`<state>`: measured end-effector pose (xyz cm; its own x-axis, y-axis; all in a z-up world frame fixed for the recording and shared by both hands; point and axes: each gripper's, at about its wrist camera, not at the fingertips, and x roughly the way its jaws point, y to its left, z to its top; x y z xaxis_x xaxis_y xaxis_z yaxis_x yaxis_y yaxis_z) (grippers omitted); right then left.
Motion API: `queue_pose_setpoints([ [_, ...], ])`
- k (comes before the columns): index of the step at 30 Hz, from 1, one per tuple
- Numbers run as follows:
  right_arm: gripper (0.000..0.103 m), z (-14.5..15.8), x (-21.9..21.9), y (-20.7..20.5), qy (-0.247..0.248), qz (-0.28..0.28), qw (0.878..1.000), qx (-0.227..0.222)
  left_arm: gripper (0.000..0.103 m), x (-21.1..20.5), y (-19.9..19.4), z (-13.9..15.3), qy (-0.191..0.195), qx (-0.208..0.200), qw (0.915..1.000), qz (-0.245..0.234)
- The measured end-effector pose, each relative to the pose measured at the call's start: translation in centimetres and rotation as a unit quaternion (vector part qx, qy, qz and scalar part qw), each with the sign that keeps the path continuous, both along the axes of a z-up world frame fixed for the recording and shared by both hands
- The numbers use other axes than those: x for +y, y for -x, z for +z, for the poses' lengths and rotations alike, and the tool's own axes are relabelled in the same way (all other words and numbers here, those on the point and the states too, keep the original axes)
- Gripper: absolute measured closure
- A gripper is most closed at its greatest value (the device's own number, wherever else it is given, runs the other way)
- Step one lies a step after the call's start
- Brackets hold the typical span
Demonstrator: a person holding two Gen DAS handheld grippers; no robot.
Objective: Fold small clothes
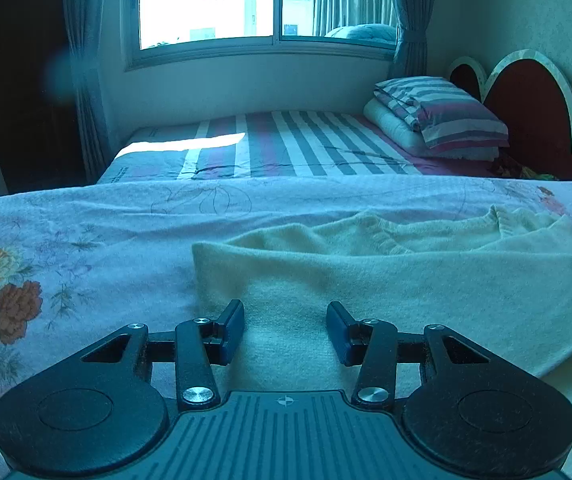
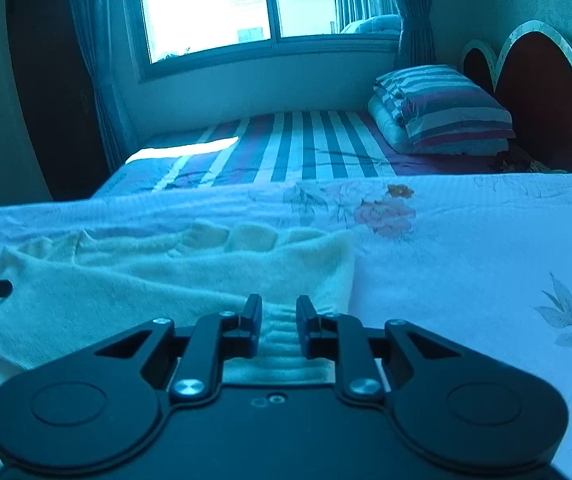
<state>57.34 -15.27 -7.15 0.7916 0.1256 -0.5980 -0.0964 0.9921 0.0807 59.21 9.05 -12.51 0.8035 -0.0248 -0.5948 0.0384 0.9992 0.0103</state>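
Our left gripper (image 1: 284, 330) hangs released over the cream knitted garment (image 1: 385, 280) lying on the floral bedsheet (image 1: 86, 232); our right gripper (image 2: 279, 326) is slack too, ribbed hem between its jaws. Closing carelessly, we risk pinching sheet, dragging the fold crooked.

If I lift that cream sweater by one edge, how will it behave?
The sweater would probably droop limply: its knit already lies in soft folds. It looks fuzzy, so fingers likely grip it without slipping. It may drag across the flowered sheet and bunch.
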Motion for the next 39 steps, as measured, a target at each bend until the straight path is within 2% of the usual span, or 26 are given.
queue_pose_setpoints([
  [2, 0.083, -0.9, 0.2, -0.1, 0.010, 0.002, 1.000, 0.003, 0.057, 0.0, 0.2, -0.2, -0.001, -0.005, 1.0000, 0.003],
  [10, 0.083, -0.4, 0.4, 0.0, 0.021, 0.006, 1.000, 0.006, 0.057, -0.1, 0.5, 0.7, -0.008, -0.010, 0.9999, 0.005],
  [12, 0.079, 0.5, 0.2, 0.1, 0.017, 0.003, 1.000, -0.010, 0.057, 0.1, 0.7, 1.3, -0.018, -0.026, 0.9994, 0.010],
  [14, 0.070, 0.8, -0.7, -0.1, 0.005, -0.008, 1.000, -0.015, 0.057, 0.9, 0.6, 1.5, -0.007, -0.025, 0.9994, 0.024],
  [19, 0.070, -0.3, -2.2, -0.9, -0.013, -0.018, 1.000, 0.010, 0.057, 3.5, 0.3, 0.7, 0.003, -0.017, 0.9979, 0.063],
  [21, 0.069, -0.7, -2.6, -1.0, -0.023, -0.024, 0.999, 0.013, 0.057, 4.3, -0.3, 0.2, 0.018, -0.012, 0.9970, 0.075],
  [23, 0.058, -1.0, -3.1, -1.0, -0.044, -0.040, 0.998, 0.018, 0.057, 4.6, -0.9, -0.4, 0.021, -0.003, 0.9969, 0.075],
  [26, 0.054, -1.2, -3.3, -1.3, -0.062, -0.035, 0.997, 0.029, 0.057, 5.0, -1.7, -0.9, 0.033, 0.005, 0.9963, 0.079],
  [27, 0.058, -1.2, -3.2, -1.3, -0.059, -0.028, 0.997, 0.030, 0.057, 5.1, -2.0, -0.9, 0.032, 0.005, 0.9962, 0.081],
  [28, 0.086, -1.1, -3.0, -1.3, -0.056, -0.015, 0.998, 0.028, 0.057, 5.0, -2.1, -0.9, 0.029, 0.004, 0.9962, 0.082],
  [29, 0.091, -0.8, -2.9, -1.3, -0.054, -0.008, 0.998, 0.025, 0.057, 4.9, -2.4, -1.0, 0.022, 0.003, 0.9964, 0.082],
  [31, 0.091, -0.7, -3.2, -1.5, -0.054, -0.018, 0.998, 0.028, 0.057, 4.6, -2.5, -1.4, 0.011, 0.002, 0.9965, 0.083],
  [33, 0.088, -1.2, -3.2, -1.6, -0.049, -0.023, 0.998, 0.029, 0.057, 4.7, -2.5, -1.5, 0.016, 0.001, 0.9963, 0.085],
  [35, 0.077, -0.7, -3.0, -1.4, -0.037, -0.026, 0.999, 0.031, 0.057, 5.1, -1.9, -0.7, 0.034, 0.007, 0.9953, 0.090],
  [37, 0.076, 0.4, -3.2, -0.4, -0.042, -0.019, 0.999, 0.021, 0.057, 5.0, -0.1, 0.2, 0.041, -0.009, 0.9963, 0.075],
  [39, 0.075, 0.6, -3.3, 0.6, -0.049, -0.006, 0.999, 0.017, 0.057, 4.3, 1.2, -0.1, 0.028, 0.001, 0.9982, 0.052],
])
